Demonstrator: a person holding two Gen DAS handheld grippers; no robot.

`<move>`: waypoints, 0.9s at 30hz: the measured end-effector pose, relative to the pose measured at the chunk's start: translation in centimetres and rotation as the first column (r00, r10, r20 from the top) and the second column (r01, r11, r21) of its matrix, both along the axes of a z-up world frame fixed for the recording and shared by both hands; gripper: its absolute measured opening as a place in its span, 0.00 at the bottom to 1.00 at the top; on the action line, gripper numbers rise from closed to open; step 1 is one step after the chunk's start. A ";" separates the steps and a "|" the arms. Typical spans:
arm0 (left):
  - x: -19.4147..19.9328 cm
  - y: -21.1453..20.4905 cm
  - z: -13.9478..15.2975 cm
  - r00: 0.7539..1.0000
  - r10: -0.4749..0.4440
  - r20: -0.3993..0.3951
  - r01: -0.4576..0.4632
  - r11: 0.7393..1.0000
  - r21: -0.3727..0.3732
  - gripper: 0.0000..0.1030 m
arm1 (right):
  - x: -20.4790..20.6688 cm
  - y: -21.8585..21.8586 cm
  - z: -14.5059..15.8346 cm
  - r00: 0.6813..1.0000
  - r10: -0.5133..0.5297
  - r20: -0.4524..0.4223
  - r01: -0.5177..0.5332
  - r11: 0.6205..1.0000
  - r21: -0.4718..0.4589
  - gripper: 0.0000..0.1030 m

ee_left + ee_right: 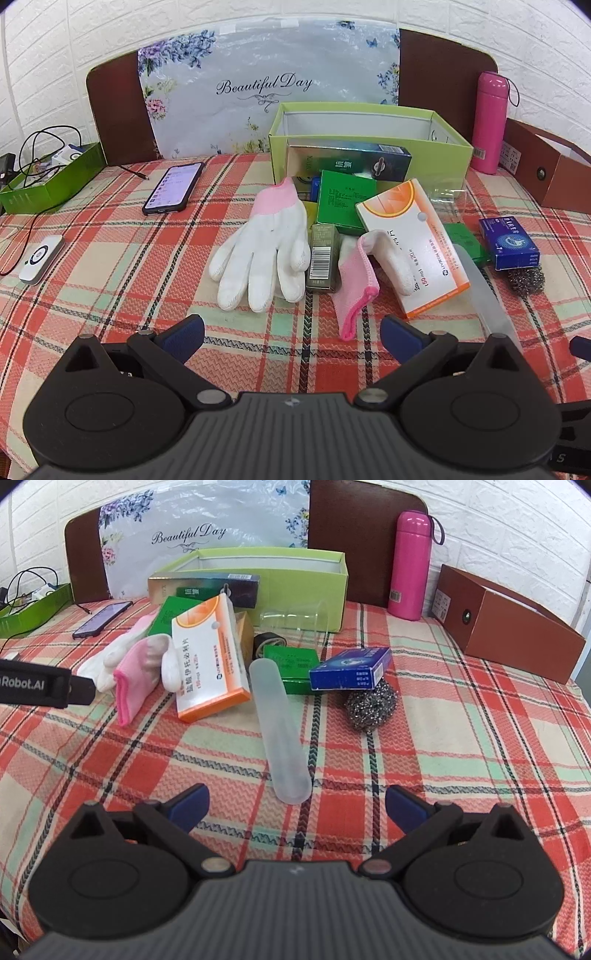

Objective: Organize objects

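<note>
A pile of objects lies on the plaid tablecloth before an open green box [369, 147] [295, 568]. It holds white gloves with pink cuffs [262, 247] [136, 664], an orange-and-white medicine box [417, 240] [207, 657], green boxes [343, 199] [291, 661], a small olive box [323, 258], a blue box [509, 242] [351, 666] on a steel scourer [371, 705], and a frosted plastic tube case [280, 731]. My left gripper [291, 336] is open and empty, just short of the gloves. My right gripper [297, 805] is open and empty, at the tube's near end.
A pink flask [412, 565] and a brown open box [517, 627] stand at the back right. A phone [173, 188], a white device [40, 258] and a green tray with cables [48, 177] sit at the left. A floral board leans behind the green box.
</note>
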State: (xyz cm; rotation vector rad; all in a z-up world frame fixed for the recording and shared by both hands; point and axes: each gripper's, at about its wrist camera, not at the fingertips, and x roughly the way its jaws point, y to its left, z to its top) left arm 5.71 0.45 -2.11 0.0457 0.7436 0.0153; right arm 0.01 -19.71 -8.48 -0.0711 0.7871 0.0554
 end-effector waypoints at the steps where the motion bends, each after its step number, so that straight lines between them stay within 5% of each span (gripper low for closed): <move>1: 0.2 0.0 -0.1 1.000 0.000 -0.005 0.000 1.000 0.000 1.00 | 0.2 0.0 -0.2 1.000 0.003 -0.002 -0.003 1.000 0.002 1.00; 12: 1.3 1.9 0.4 0.999 -0.043 0.018 0.045 0.994 -0.095 1.00 | 1.2 0.4 -1.3 0.994 0.089 0.056 -0.091 0.995 0.027 1.00; 20: 7.7 4.8 0.0 0.998 -0.054 0.037 0.057 0.994 -0.093 1.00 | 3.1 0.9 -1.8 0.990 0.117 0.083 -0.118 0.993 0.017 0.88; 23: 10.9 5.5 -1.9 0.999 -0.041 -0.006 0.040 0.991 -0.125 1.00 | 3.9 1.1 -2.2 0.990 0.124 0.071 -0.126 0.992 0.022 0.81; 26: 13.1 6.6 -4.2 0.997 -0.025 -0.070 0.014 0.988 -0.156 1.00 | 4.3 1.0 -2.7 0.992 0.125 0.032 -0.127 0.990 0.056 0.52; 27: 13.1 7.4 -4.7 0.998 -0.035 -0.058 0.021 0.974 -0.226 0.96 | 4.0 0.9 -2.6 0.991 0.130 0.043 -0.133 0.988 0.077 0.38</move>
